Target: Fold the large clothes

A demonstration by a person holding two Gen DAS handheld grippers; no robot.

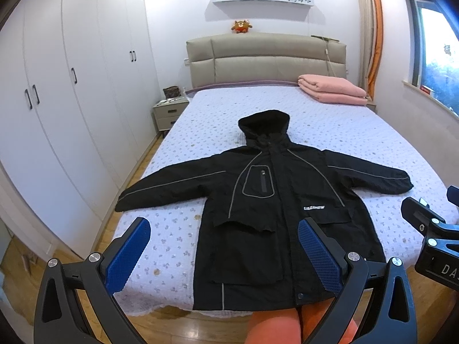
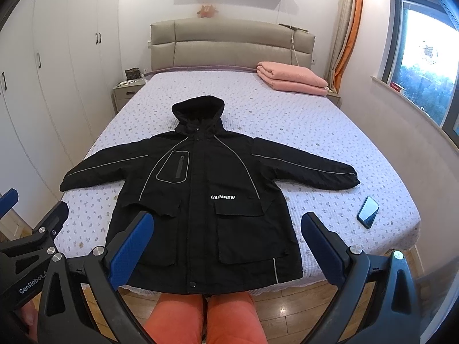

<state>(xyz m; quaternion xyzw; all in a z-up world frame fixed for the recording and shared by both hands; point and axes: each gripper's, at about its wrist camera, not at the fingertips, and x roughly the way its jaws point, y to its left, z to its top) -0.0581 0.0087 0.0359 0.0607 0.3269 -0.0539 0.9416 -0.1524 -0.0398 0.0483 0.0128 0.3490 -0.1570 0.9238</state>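
A black hooded jacket (image 1: pixel 266 197) with grey piping lies spread flat on the bed (image 1: pixel 330 120), front up, hood toward the headboard, both sleeves stretched out sideways, hem at the bed's near edge. It also shows in the right wrist view (image 2: pixel 206 195). My left gripper (image 1: pixel 223 229) is open and empty, held above the jacket's lower left part. My right gripper (image 2: pixel 226 223) is open and empty, held above the jacket's lower front. Neither touches the cloth.
A folded pink blanket (image 2: pixel 292 78) lies at the bed's far right. A black phone (image 2: pixel 368 211) lies on the bed right of the jacket. White wardrobes (image 1: pixel 71 86) line the left, a nightstand (image 1: pixel 169 113) stands by the headboard. My orange-clad legs (image 2: pixel 206 315) are at the foot.
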